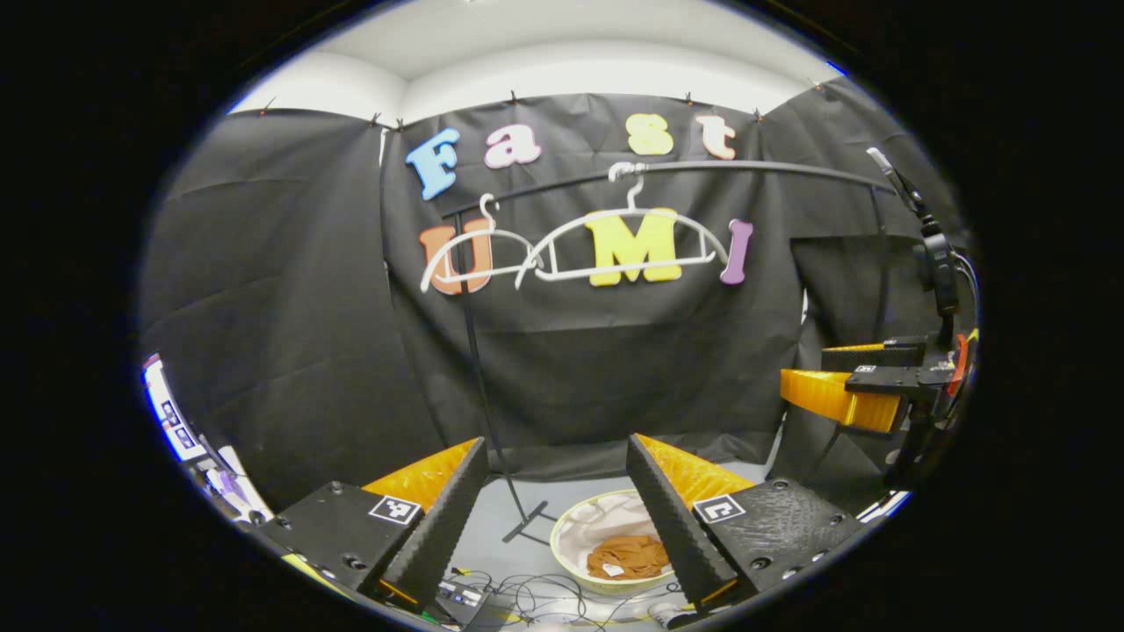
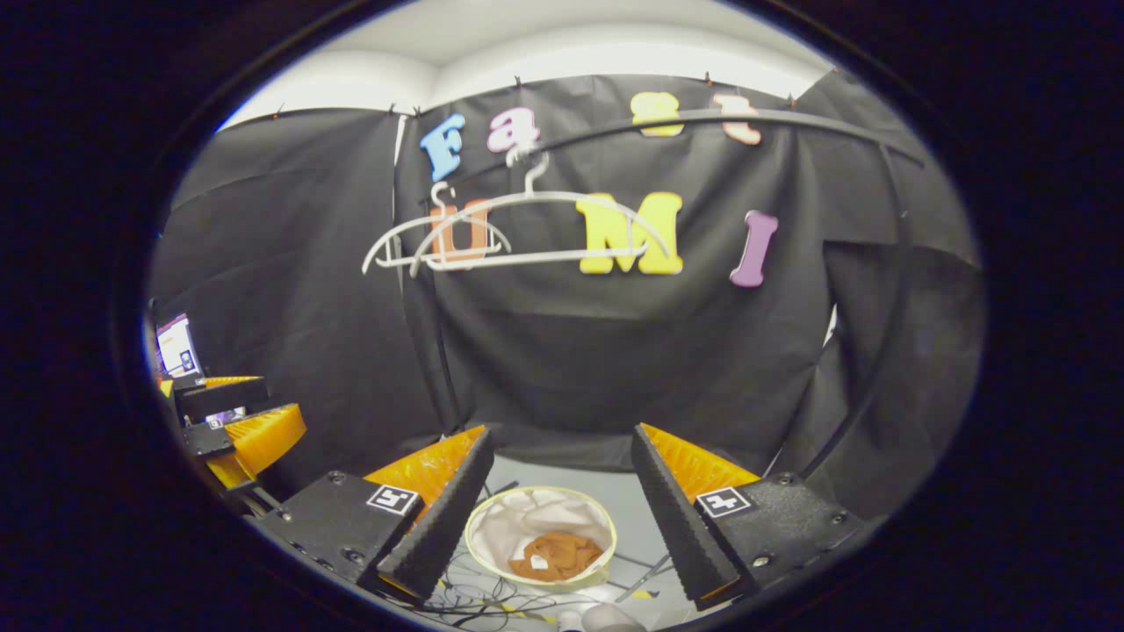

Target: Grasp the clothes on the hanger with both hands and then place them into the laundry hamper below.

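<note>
Both my tools hang open and empty up here: left tool (image 1: pixel 555 509), right tool (image 2: pixel 559 505). One brown garment (image 1: pixel 628 556) lies inside the single hamper (image 1: pixel 566 527) on the floor below, so I judge the drop done. Two bare white hangers (image 1: pixel 628 246) hang on the one rail (image 1: pixel 746 167).

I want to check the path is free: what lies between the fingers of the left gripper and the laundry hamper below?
Nothing: in the left gripper view, the open left gripper looks down on the laundry hamper holding the brown clothes.
</note>
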Available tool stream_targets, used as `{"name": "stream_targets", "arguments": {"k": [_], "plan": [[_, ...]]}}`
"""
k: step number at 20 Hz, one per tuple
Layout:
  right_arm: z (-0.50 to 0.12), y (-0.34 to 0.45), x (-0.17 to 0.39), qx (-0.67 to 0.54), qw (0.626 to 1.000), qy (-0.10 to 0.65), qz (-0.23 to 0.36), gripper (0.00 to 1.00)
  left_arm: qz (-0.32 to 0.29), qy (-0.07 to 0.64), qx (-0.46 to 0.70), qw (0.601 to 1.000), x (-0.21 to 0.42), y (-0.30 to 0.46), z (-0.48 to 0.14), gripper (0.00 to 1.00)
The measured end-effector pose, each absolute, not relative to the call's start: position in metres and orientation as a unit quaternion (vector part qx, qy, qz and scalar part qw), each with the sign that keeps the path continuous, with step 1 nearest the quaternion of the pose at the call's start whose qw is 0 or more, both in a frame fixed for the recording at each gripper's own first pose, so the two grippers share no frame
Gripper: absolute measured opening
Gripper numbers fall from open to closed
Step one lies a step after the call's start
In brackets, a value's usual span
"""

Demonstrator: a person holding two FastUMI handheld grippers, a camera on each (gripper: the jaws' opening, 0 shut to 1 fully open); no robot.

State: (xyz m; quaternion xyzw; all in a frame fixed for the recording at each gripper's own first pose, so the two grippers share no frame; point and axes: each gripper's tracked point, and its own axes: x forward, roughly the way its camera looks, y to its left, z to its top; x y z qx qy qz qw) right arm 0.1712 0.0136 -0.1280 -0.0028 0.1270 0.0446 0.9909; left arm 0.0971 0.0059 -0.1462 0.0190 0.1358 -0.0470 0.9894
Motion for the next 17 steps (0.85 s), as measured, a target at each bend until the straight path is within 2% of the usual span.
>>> {"name": "stream_targets", "arguments": {"k": [4, 5, 12, 17], "plan": [[-0.055, 0.009, 0.097, 0.012, 0.997, 0.062, 0.035, 1.00, -0.059, 0.084, 0.003, 0.995, 0.072, 0.011, -0.090, 0.92], [-0.046, 0.011, 0.089, 0.020, 0.998, 0.052, 0.031, 1.00, -0.056, 0.072, 0.002, 0.996, 0.065, 0.014, -0.078, 1.00], [-0.018, 0.011, 0.064, 0.026, 0.999, 0.022, 0.008, 1.00, -0.016, 0.043, 0.006, 0.999, 0.038, 0.041, -0.048, 1.00], [-0.016, 0.018, 0.049, 0.019, 0.999, 0.024, 0.024, 1.00, 0.013, 0.040, 0.003, 0.999, 0.020, 0.045, -0.040, 1.00]]}}
